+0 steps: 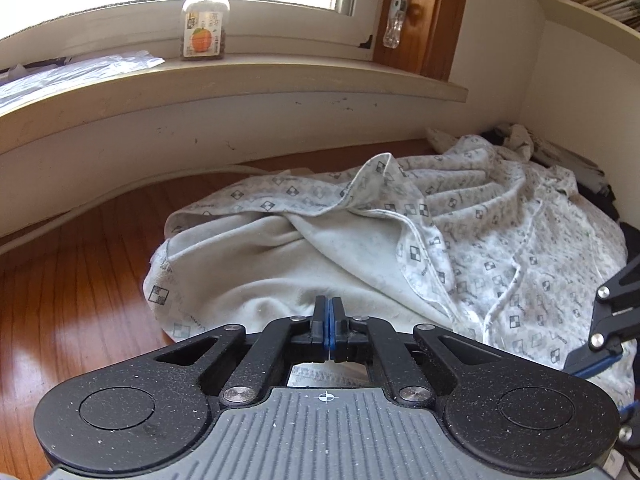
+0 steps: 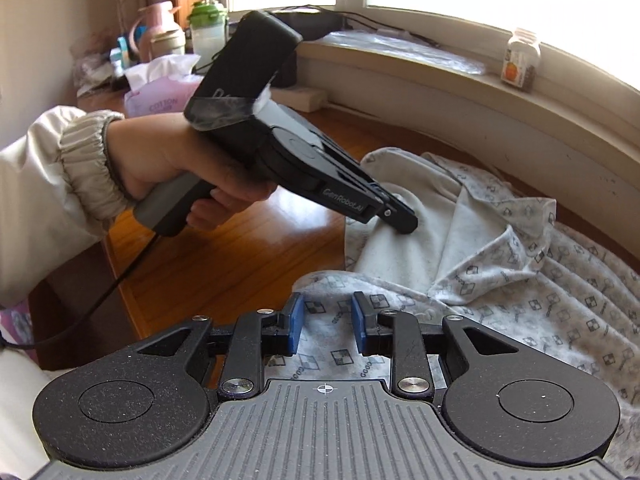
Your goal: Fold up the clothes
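A wooden counter [image 1: 80,280] runs beneath a pale window ledge [image 1: 240,80], and most of its right part is covered by the task's thing, a crumpled white garment [image 1: 500,232] printed with small checkered squares, lying in a loose heap with its plain inner side [image 1: 260,264] turned up toward the near left and a folded flap ridged across its middle. At the far right corner the garment bunches against the wall. In the right wrist view a hand [image 2: 172,160] in a cream sleeve [image 2: 48,184] with an elastic cuff carries the left hand-held gripper [image 2: 406,222], angled down so that its tip presses into the plain side of the cloth; its blue pads are shut together, and whether any fabric is pinched between them cannot be told. The right hand-held gripper [image 2: 327,322] hovers over the printed near edge of the garment with its jaws narrowly apart, nothing clasped between the pads, the cloth lying below them. On the ledge stands a small clear jar [image 1: 205,20] with an orange fruit on its label, beside a sheet of clear plastic [image 1: 72,74].
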Demonstrator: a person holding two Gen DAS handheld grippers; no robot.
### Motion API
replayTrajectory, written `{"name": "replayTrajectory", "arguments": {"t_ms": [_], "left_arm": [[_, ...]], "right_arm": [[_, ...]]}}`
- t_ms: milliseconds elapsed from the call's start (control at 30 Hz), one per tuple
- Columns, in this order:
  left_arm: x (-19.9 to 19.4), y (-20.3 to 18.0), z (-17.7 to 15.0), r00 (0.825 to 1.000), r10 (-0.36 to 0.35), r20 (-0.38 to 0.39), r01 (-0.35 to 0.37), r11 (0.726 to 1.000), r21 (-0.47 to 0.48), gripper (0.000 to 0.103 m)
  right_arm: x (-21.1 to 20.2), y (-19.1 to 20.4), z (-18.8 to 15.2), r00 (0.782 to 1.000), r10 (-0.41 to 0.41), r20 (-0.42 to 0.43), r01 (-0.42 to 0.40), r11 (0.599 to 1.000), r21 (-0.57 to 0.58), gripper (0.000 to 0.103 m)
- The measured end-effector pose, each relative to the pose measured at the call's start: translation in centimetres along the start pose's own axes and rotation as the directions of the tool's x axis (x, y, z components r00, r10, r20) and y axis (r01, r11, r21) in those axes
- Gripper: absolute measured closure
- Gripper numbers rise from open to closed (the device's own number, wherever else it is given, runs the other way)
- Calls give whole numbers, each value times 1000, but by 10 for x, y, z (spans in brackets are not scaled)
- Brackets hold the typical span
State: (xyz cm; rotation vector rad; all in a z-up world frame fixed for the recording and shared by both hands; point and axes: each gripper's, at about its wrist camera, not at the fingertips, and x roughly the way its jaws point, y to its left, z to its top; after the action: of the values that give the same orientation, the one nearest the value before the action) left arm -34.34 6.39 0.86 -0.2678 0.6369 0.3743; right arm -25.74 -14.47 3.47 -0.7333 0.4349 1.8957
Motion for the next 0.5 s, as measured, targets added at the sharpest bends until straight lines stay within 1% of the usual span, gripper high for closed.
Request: {"name": "replayTrajectory", "arguments": {"t_ms": [33,67,133,200,233,267,300,367,433,500], "left_arm": [[0,1,0,1000,-3,1,3,1000,-4,101],[0,1,0,1000,-5,1,5,1000,-4,101],[1,2,1,1000,-8,0,8,1000,-3,101],[1,2,1,1000,-11,-2,11,1000,-4,101],[1,2,1,1000,-11,-2,11,1000,-3,101],[1,3,1,1000,-12,-3,12,1000,-5,101],[1,3,2,1000,-12,-4,12,1000,-7,101],[0,3,2,1000,-4,-5,4,1000,-4,101],[0,3,2,1000,5,-5,-5,1000,0,101],[0,6,2,1000,13,-3,-13,1000,-4,101]], "right_arm": [[1,2,0,1000,2,-4,-2,1000,-12,71],[3,5,-1,1000,1,-8,-1,1000,-25,65],[7,10,-4,1000,-18,-26,16,998,-56,63],[11,12,-7,998,-41,-37,38,996,-79,67],[10,10,-8,999,-44,-32,42,996,-76,85],[6,6,-7,999,-46,-15,45,997,-62,96],[1,2,-6,999,-41,7,41,998,-44,96],[-19,-12,-1,996,-25,85,24,1000,14,97],[-44,-28,3,985,-33,168,21,997,73,98],[-69,-46,3,969,-53,241,22,991,130,98]]}}
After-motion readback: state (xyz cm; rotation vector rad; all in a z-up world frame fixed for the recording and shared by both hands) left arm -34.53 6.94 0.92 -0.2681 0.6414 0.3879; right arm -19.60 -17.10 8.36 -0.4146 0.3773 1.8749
